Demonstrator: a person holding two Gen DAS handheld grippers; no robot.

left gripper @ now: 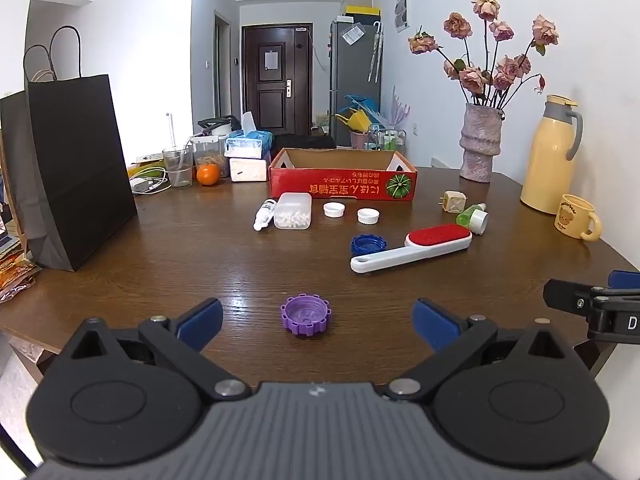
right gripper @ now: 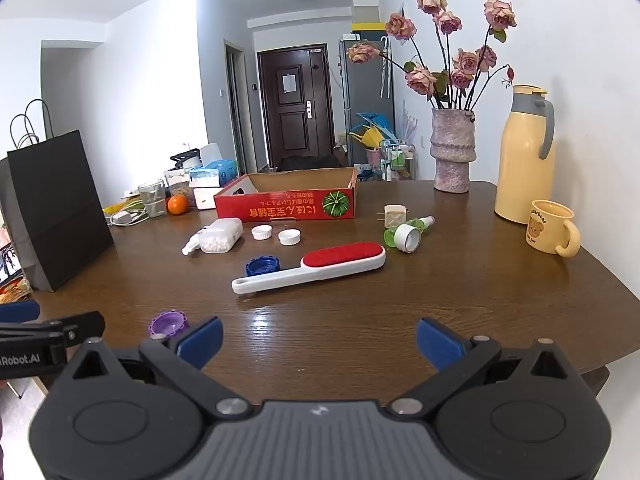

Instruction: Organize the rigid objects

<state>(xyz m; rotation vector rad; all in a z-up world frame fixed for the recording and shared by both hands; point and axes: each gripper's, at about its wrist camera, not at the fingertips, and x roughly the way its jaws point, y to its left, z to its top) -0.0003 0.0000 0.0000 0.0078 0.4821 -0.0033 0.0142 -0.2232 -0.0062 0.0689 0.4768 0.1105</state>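
My left gripper [left gripper: 318, 322] is open, with a purple cap [left gripper: 306, 314] lying on the table between its blue fingers. My right gripper [right gripper: 320, 342] is open and empty over bare table; the purple cap [right gripper: 168, 323] lies to its left. Further off lie a red-and-white lint brush [left gripper: 412, 246] [right gripper: 310, 266], a blue cap [left gripper: 368, 243] [right gripper: 262, 266], two white caps [left gripper: 334, 209] [left gripper: 368, 216], a clear box of white pieces [left gripper: 294, 211], a white tube [left gripper: 265, 214], a green bottle [left gripper: 474, 218] and a plug adapter [left gripper: 454, 201]. An open red cardboard box [left gripper: 342, 184] [right gripper: 286, 204] stands behind them.
A black paper bag [left gripper: 76, 168] stands at the left. A vase of roses [left gripper: 480, 144], a yellow thermos [left gripper: 550, 156] and a yellow mug [left gripper: 574, 216] stand at the right. A glass [left gripper: 178, 168], an orange [left gripper: 208, 174] and tissue boxes [left gripper: 248, 148] sit at the back left.
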